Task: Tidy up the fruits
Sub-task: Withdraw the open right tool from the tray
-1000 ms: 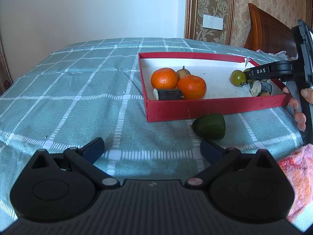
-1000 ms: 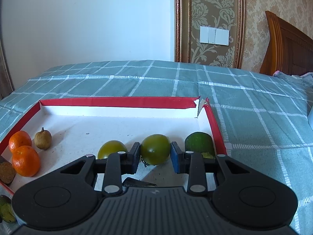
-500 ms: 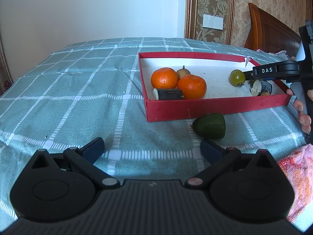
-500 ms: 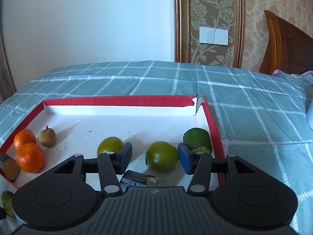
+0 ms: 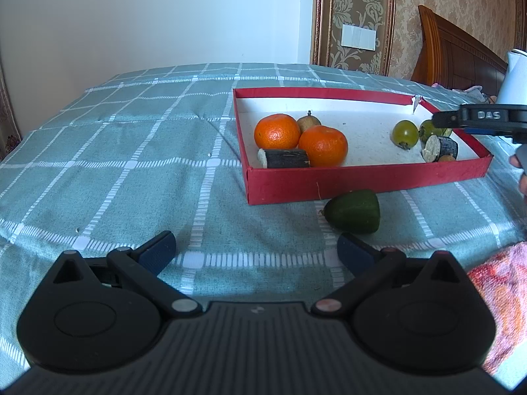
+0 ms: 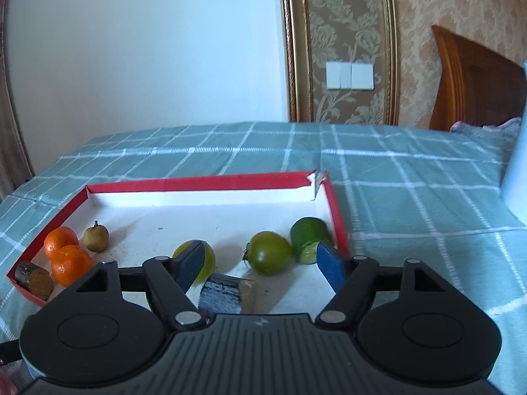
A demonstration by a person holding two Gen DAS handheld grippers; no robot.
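I am holding my right gripper [image 6: 262,261] over the near end of the red box [image 6: 204,181], and its jaws are opening. Nothing is being squeezed between them. The green tomato [image 6: 270,256] is sitting on the white floor of the box, just past the blue pads, touching neither one. At its 3 o'clock a green cut piece [image 6: 308,233] is leaning near the box's right wall. At its 9 o'clock a yellow-green fruit [image 6: 208,260] is peeking out from behind my left pad. A dark sugarcane piece [image 6: 224,296] is lying close under the gripper.

Far over at 9 o'clock in the box, two oranges [image 6: 66,256], a small brown fruit [image 6: 96,237] and another cane piece [image 6: 34,281] are bunched in the corner.

I am keeping my left gripper [image 5: 256,252] wide and holding nothing, above the checked bed cover [image 5: 131,164]. At its 1 o'clock a dark green fruit [image 5: 354,211] is lying on the cover, just outside the box's near wall. A pink towel [image 5: 500,302] is showing at 3 o'clock.
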